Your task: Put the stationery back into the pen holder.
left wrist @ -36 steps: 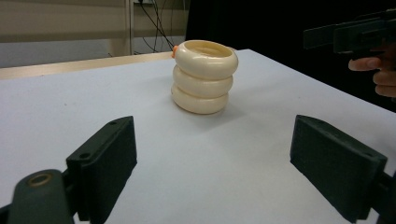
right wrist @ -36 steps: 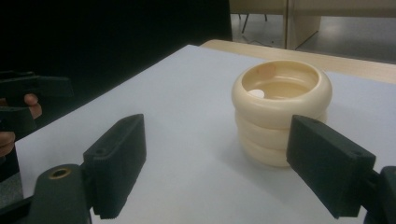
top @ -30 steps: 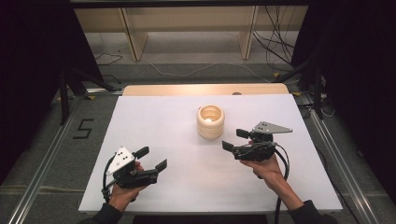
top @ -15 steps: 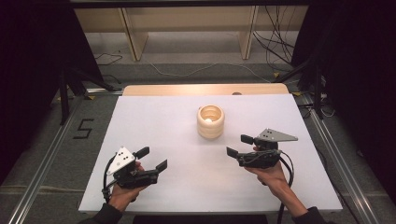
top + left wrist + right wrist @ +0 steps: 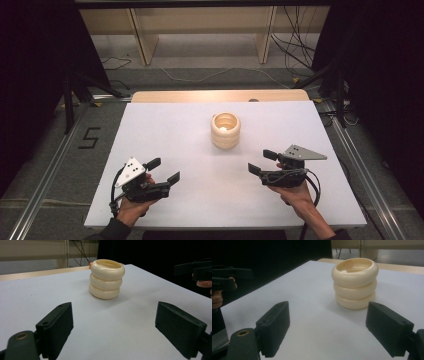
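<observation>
A: High view first: where is the stack of three cream rings point(image 5: 225, 130)?

B: Standing upright just past the middle of the white table point(image 5: 165, 125), toward twelve o'clock. The left gripper point(image 5: 163, 170) sits at about seven o'clock from it, the right gripper point(image 5: 262, 162) at about five, both well apart from it, jaws spread and empty.

A: So how far along?

B: My guess is the stack is built and nothing is left to grasp; otherwise the work has not begun. I can't tell which.

A: Left gripper view?

B: The stack point(image 5: 106, 278) stands at twelve between the released jaws, with bare tabletop ahead. Something small and orange point(image 5: 90, 264) peeks out behind the top ring. The table's far edge lies close behind.

A: Right gripper view?

B: The stack point(image 5: 355, 282) is at one o'clock, above the right-hand jaw; the jaws are wide apart. The table edge drops away at nine to ten o'clock, so free room lies toward the middle
</observation>
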